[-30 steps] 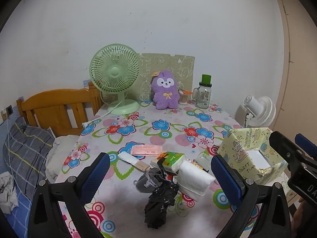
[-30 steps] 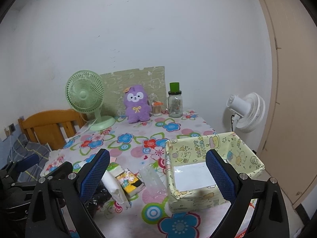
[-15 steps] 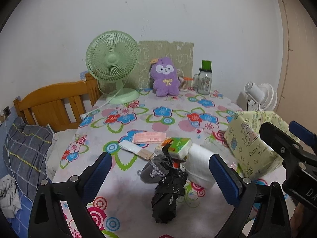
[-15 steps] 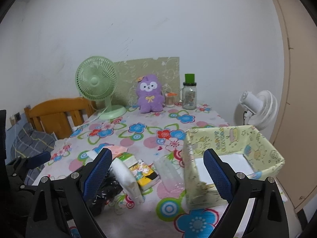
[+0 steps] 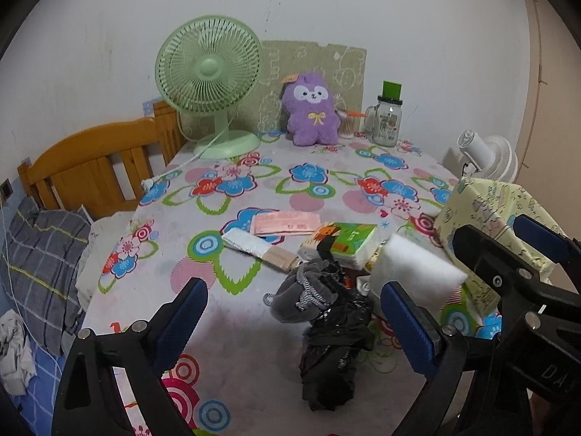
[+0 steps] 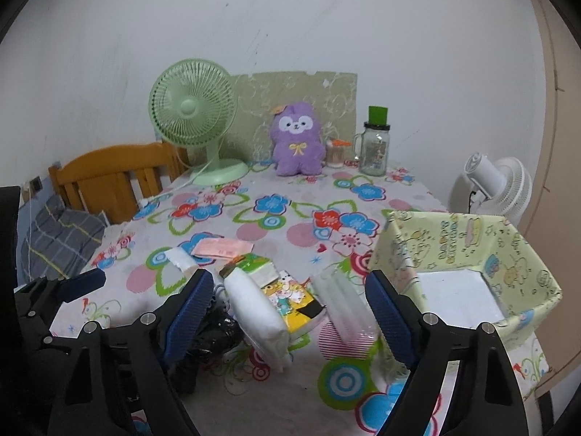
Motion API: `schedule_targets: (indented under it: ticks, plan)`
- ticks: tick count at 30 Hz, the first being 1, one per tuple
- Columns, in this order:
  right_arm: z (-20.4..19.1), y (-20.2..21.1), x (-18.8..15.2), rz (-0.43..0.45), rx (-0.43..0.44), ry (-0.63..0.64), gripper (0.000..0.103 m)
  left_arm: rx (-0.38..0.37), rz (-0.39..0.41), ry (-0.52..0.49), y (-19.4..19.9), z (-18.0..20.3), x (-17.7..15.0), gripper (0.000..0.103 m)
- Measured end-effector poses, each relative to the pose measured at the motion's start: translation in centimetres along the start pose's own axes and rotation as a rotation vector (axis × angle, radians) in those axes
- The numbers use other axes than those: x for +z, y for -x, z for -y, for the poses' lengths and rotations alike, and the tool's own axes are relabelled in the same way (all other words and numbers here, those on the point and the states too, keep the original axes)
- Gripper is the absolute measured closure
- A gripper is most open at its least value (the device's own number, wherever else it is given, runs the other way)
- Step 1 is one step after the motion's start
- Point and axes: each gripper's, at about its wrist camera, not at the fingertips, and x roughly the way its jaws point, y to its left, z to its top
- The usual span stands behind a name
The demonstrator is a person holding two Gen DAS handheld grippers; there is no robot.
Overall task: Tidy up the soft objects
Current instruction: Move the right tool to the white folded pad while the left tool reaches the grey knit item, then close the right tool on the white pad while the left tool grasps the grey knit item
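Left gripper: jaws spread wide, nothing between them, hovering above the near edge of the table. Right gripper: also spread and empty, hanging over the pile.

Directly ahead of the left gripper, a crumpled black bag with a grey pouch resting against its far end. Just right of these, a white pad, and behind it a green tissue pack. Between the right fingers sit the white pad, a yellow cartoon tissue pack and a clear plastic sleeve, all touching or overlapping.

Right of the pile, a yellow box stands open, holding only its white liner. Likely destination, I judge.

Farther back: pink packet, green fan, purple plush toy, glass jar.

Risks: items overlap, so closing on one may drag a neighbour. The black bag is limp and may slip or trail. The two grippers sit close; they could clash over the pile. The light box may shift if nudged.
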Motion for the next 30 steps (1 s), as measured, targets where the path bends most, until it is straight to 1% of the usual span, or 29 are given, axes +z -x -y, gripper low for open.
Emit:
schedule_targets:
  ticks: [7,12,15,21,22,25,27,29,30]
  plan:
    - [-0.7,-2.7,-0.3,-0.063,-0.001,0.014,0.019,-0.008,-0.052,0.012,-2.4,-0.8,-0.3,0.010]
    - [-1.0,-4.4,-0.5,-0.112,0.011,0.020,0.025,-0.024,-0.100,0.006,-4.1,-0.7,-0.5,0.010]
    - [-1.0,-5.4,-0.7,-0.144,0.014,0.014,0.027,-0.030,-0.113,0.003,-4.8,-0.6,-0.4,0.010]
    - [-0.9,-7.3,-1.3,-0.215,0.029,0.001,0.040,-0.017,-0.151,-0.003,-6.6,-0.6,-0.7,0.010]
    - [-0.8,-7.6,-1.4,-0.226,0.036,-0.005,0.044,-0.017,-0.156,-0.005,-6.9,-0.6,-0.7,0.011]
    - [-0.7,-8.2,-1.4,-0.247,0.056,-0.023,0.051,-0.016,-0.170,-0.009,-7.6,-0.5,-0.7,0.013]
    - [-0.6,-8.4,-1.4,-0.249,0.059,-0.028,0.055,-0.021,-0.174,-0.013,-8.0,-0.4,-0.7,0.017]
    - [-0.5,-8.5,-1.4,-0.253,0.063,-0.031,0.060,-0.032,-0.174,-0.014,-8.2,-0.3,-0.6,0.025]
    - [-0.5,-8.6,-1.4,-0.255,0.068,-0.032,0.062,-0.039,-0.174,-0.016,-8.3,-0.2,-0.6,0.027]
